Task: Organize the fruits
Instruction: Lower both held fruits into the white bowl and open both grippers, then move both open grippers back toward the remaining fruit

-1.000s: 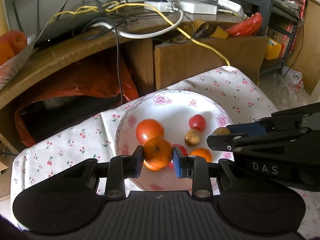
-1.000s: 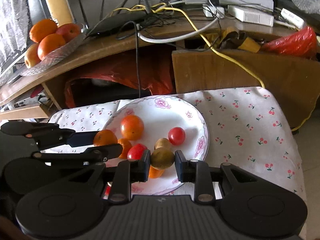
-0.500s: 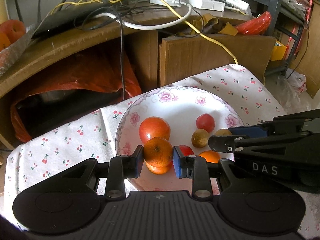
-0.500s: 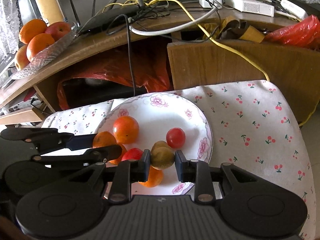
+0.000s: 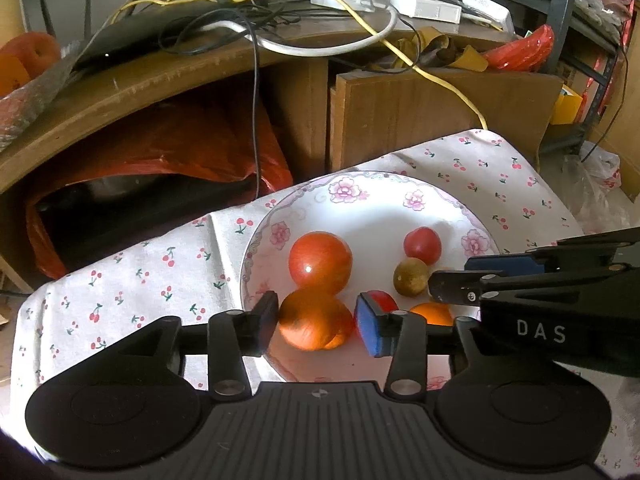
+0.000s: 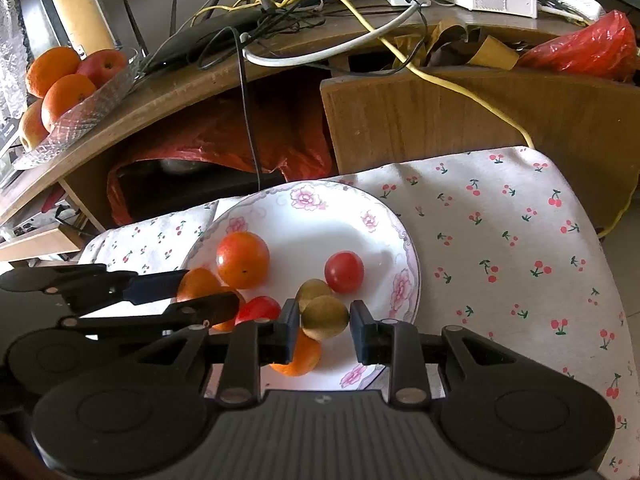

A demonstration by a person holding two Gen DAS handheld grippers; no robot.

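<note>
- Round orange mandarin (image 5: 315, 323) sits between left gripper (image 5: 317, 323) pads over near rim of white floral-rimmed plate (image 5: 372, 216); jaws spread, small gap on the blue-pad side, not pinching.
- Olive-brown round fruit (image 6: 325, 317) sits between right gripper (image 6: 325, 326) pads; left pad touching, right pad slightly off; jaws parted.
- Plate also holds big red-orange tomato (image 5: 320, 261), small red tomato (image 5: 422, 245), second brownish fruit (image 5: 411, 276).
- Plate rests on white cherry-print cloth (image 6: 512, 232).
- Glass dish of oranges and apple (image 6: 64, 92) on curved wooden shelf behind, well apart.
</note>
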